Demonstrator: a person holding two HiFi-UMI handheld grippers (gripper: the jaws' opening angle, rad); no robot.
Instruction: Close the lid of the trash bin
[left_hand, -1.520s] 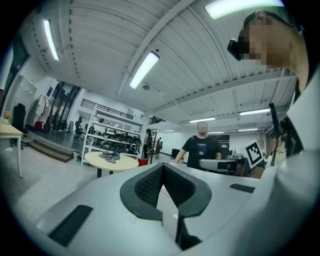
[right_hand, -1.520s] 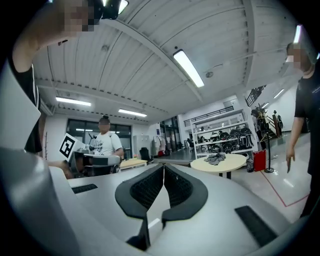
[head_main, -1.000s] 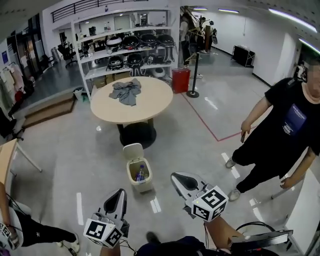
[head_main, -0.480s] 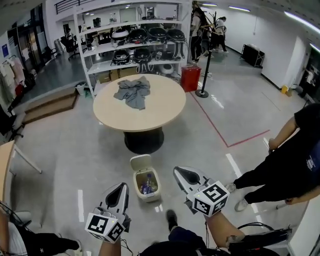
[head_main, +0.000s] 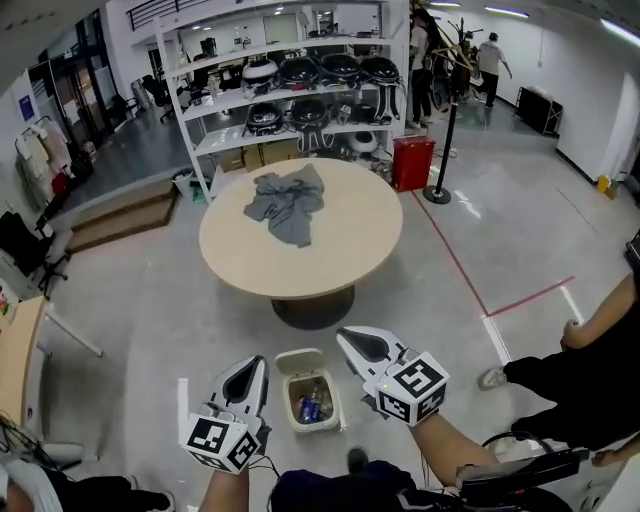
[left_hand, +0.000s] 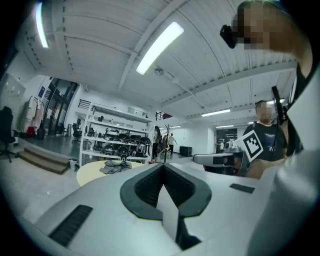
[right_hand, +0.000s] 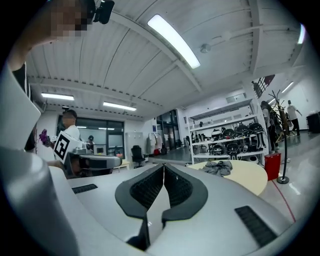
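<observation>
**Hovering beside the open bin, lid not yet touched**

Left gripper (head_main: 256, 364): jaws pressed together along the whole seam, nothing between them. It is held low, just left of the bin.

Right gripper (head_main: 348, 338): also closed tight and empty. It sits just right of the bin and a little farther forward.

Both noses point ahead and somewhat upward. Their own views take in ceiling and shelving, not the bin.

Trash bin (head_main: 284, 397): on the floor between the two grippers, near the person's feet, on the near side of the round table (head_main: 350, 240). The lid (head_main: 298, 360) stands swung back on the far side, leaving the mouth open. Some litter (head_main: 312, 405) shows inside, a bottle among it.

Farther out: a grey cloth (head_main: 290, 205) lies on the table, and a bystander (head_main: 600, 370) stands at the right edge.

Step in hand, as I judge it: the reach, with no contact so far.

The next move calls for tipping one nose down, probably the right one, which looks nearer the lid. It would go behind the lid's top edge and bring the lid toward the person until it drops on the rim. Closed jaws should serve as a pusher, so no grasp seems needed. The bin looks light, so a sideways shove might slide it.
</observation>
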